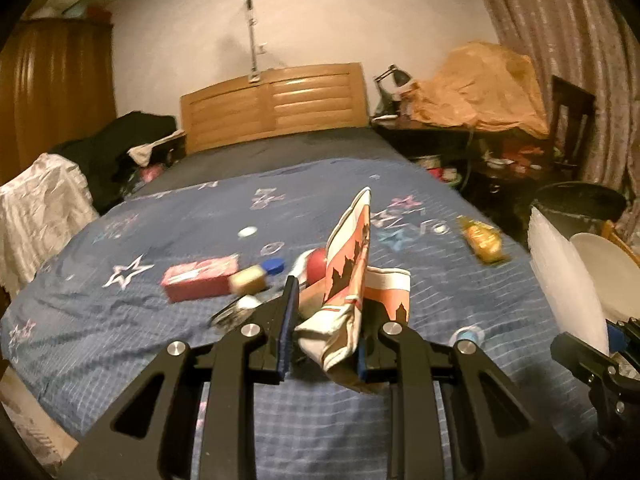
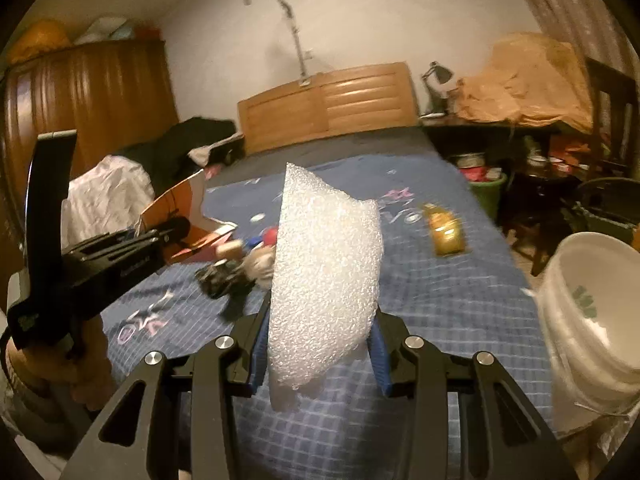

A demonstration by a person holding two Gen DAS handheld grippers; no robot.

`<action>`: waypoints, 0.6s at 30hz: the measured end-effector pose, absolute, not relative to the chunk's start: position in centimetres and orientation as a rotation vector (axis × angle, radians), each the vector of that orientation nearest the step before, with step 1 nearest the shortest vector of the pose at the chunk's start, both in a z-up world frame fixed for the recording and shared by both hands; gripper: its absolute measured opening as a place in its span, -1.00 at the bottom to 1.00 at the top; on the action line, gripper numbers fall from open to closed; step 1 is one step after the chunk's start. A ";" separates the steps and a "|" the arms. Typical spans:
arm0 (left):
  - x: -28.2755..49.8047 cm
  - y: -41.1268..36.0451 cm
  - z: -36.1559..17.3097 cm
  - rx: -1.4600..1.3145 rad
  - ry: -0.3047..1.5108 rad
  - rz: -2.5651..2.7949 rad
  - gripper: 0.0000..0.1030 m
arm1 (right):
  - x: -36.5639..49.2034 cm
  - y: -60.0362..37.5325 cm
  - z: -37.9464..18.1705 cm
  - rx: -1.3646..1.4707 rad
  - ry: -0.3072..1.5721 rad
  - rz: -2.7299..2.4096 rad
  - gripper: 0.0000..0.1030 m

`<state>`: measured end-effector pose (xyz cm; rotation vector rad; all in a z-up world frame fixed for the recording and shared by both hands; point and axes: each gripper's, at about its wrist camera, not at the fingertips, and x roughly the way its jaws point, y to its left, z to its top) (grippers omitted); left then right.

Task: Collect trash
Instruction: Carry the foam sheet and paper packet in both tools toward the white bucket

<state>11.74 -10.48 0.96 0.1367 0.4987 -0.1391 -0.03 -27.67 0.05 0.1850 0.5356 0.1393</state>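
Note:
My left gripper [image 1: 326, 344] is shut on a crumpled paper bag [image 1: 348, 276] printed orange and white, held above the blue bed cover [image 1: 160, 320]. My right gripper [image 2: 320, 344] is shut on a white bubble wrap sheet [image 2: 324, 276], also above the bed. A white bucket [image 2: 596, 312] stands right of the bed; it also shows in the left wrist view [image 1: 600, 276]. On the bed lie a red box [image 1: 200, 280], a yellow wrapper [image 1: 482, 240], a blue cap [image 1: 274, 266], a red ball [image 1: 316, 268] and a dark crumpled wrapper [image 2: 220, 276].
A wooden headboard [image 1: 276, 104] is at the far end. A cluttered desk [image 1: 460, 128] and a dark bin [image 1: 576, 204] stand on the right. Clothes [image 1: 44, 200] are piled on the left beside a wardrobe [image 1: 56, 88]. The left gripper shows in the right wrist view [image 2: 168, 232].

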 end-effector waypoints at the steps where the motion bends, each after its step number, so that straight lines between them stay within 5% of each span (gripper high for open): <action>1: 11.7 -11.2 1.1 0.139 0.492 -0.153 -0.57 | -0.3 -28.4 0.3 0.191 0.528 0.124 -0.17; 18: 11.4 -20.2 0.7 0.197 0.497 -0.319 -0.57 | -4.0 -39.0 0.9 0.285 0.469 -0.080 -0.17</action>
